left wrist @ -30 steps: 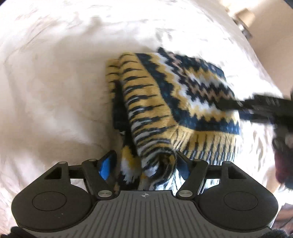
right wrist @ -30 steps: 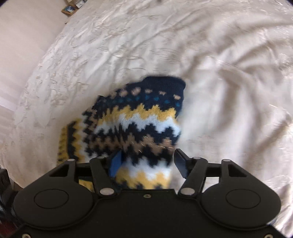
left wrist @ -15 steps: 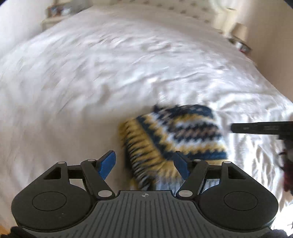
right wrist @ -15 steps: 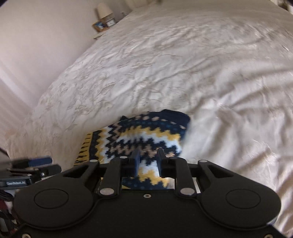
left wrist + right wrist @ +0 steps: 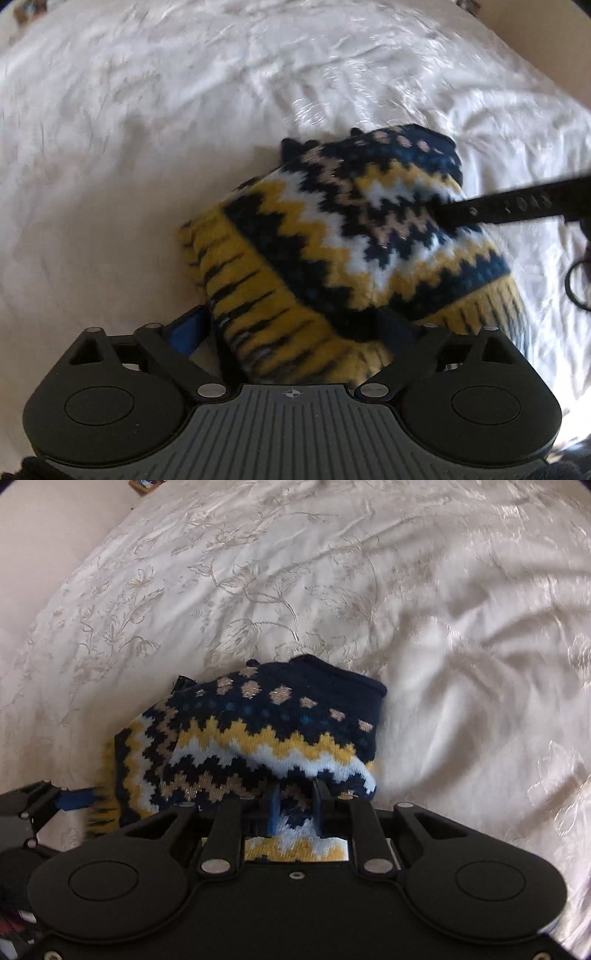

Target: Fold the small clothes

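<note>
A small knitted garment [image 5: 332, 251] with navy, yellow, white and beige zigzag bands lies bunched on a white bedspread [image 5: 129, 147]. My left gripper [image 5: 295, 328] is open, its fingers on either side of the yellow ribbed hem. In the right wrist view my right gripper [image 5: 295, 805] is shut on a fold of the garment [image 5: 266, 734] near its white and navy bands. The right gripper's finger [image 5: 509, 210] reaches in from the right over the garment in the left wrist view. The left gripper [image 5: 55, 805] shows at the left edge of the right wrist view.
The bedspread [image 5: 443, 627] is white satin with embroidered flowers and spreads wide on all sides. A wall [image 5: 37, 535] stands at the upper left of the right wrist view. A bedside item [image 5: 144, 483] sits at the top edge.
Both grippers have come back down close to the garment. The right gripper, shut above it half a second ago, now pinches a fold. The left gripper stays open, now straddling the hem.
</note>
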